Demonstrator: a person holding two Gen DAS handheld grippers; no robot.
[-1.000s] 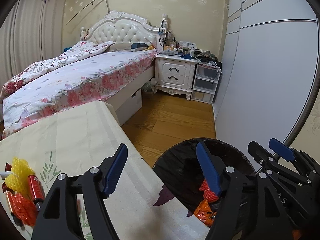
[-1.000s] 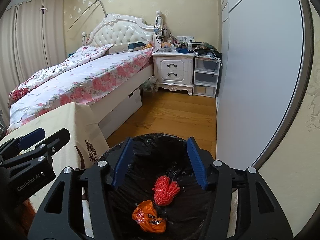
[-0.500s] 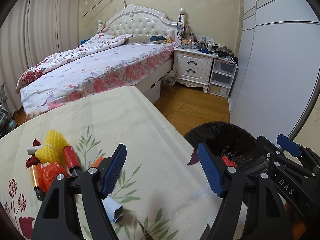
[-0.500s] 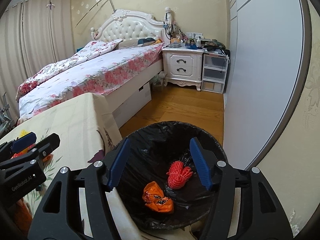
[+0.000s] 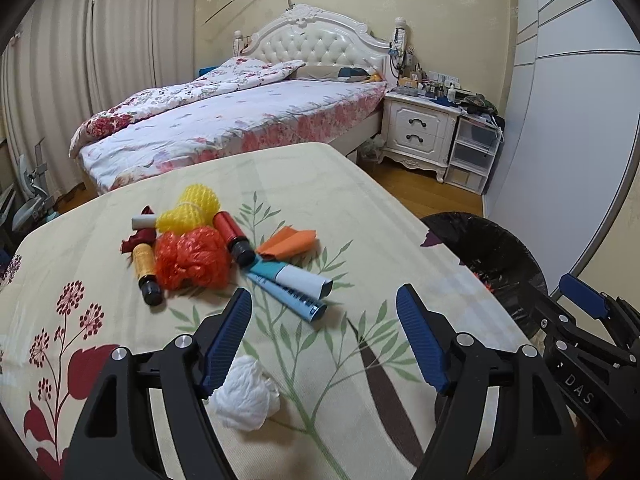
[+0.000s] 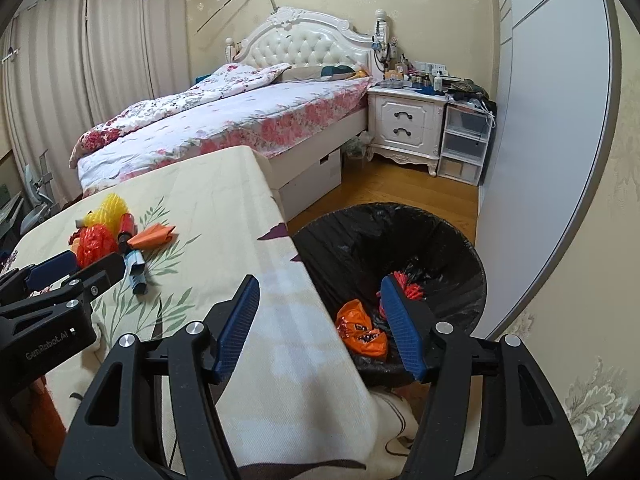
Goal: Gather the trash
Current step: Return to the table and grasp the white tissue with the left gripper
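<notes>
A heap of trash lies on the floral tablecloth [image 5: 400,240]: yellow mesh [image 5: 192,208], orange mesh [image 5: 192,258], a red bottle [image 5: 232,232], an amber bottle [image 5: 145,268], folded orange paper [image 5: 288,242] and blue-white tubes [image 5: 300,280]. A crumpled white tissue [image 5: 244,394] rests by my left gripper's left finger. My left gripper [image 5: 323,296] hangs open over the cloth, short of the heap, with nothing held. My right gripper [image 6: 319,282] is open and empty above the table's right edge. Beside the table stands the black-lined bin [image 6: 460,248], with an orange wrapper [image 6: 362,334] and red mesh [image 6: 408,286] inside.
A bed [image 5: 248,120] with a floral cover stands behind the table. A white nightstand [image 5: 418,130] and plastic drawers [image 5: 472,156] stand on the wooden floor at the back right. A grey wardrobe [image 6: 552,120] runs along the right, close to the bin.
Both grippers have swung left, from over the bin towards the table. The trash heap and the white tissue have come into the left wrist view. The right jaws stand slightly wider.
</notes>
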